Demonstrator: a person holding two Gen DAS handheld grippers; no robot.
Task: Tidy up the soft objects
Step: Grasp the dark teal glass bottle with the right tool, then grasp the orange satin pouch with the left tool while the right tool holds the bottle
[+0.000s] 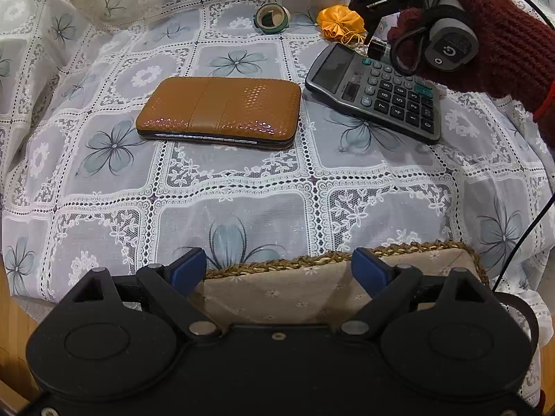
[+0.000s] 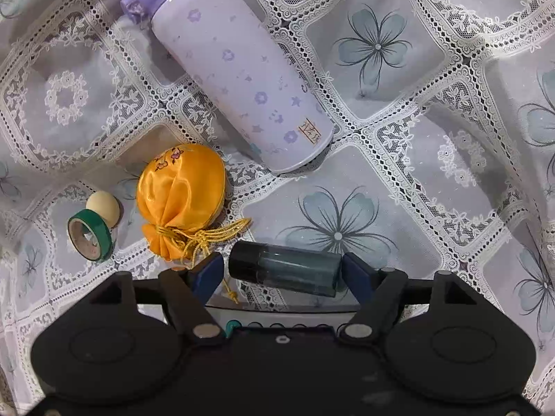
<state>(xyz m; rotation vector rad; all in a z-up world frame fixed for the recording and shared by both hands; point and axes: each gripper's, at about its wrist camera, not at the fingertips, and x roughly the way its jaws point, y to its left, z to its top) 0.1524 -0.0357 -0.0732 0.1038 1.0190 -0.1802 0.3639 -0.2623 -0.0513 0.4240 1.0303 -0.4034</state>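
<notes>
My right gripper (image 2: 282, 271) is closed on a small dark glass bottle with a black cap (image 2: 288, 269). The bottle lies crosswise between the pads, cap at one pad and base at the other, so its long axis runs along the line of my grip. As far as I can see both ends are pressed, though the contact on the cap side is hard to make out. It hangs over the top edge of the grey desk calculator (image 1: 378, 93).

The soft thing I judge the task to mean is the orange satin drawstring pouch (image 2: 180, 194). It lies on the lace flowered tablecloth (image 2: 381, 173) ahead of this gripper and off to its left, just beside my left finger. Its round body is the far end and its tied neck points back at me, with gold cords trailing towards that finger. The pouch's axis is therefore roughly in line with my reach, and a grip across the neck looks the likeliest hold. First the bottle has to leave my grip.

A lilac flowered flask (image 2: 239, 79) lies on its side just beyond the pouch, and a green tape roll (image 2: 92, 239) with a pale wooden ball (image 2: 102, 204) sits to its left.

My left gripper (image 1: 279, 267) stands open and empty over the rim of the cloth-lined woven basket (image 1: 312, 260), the likely home for soft things. From there the pouch is well apart, past the brown glossy wallet (image 1: 218, 111) and the calculator. My right hand is clearly the nearer one.
</notes>
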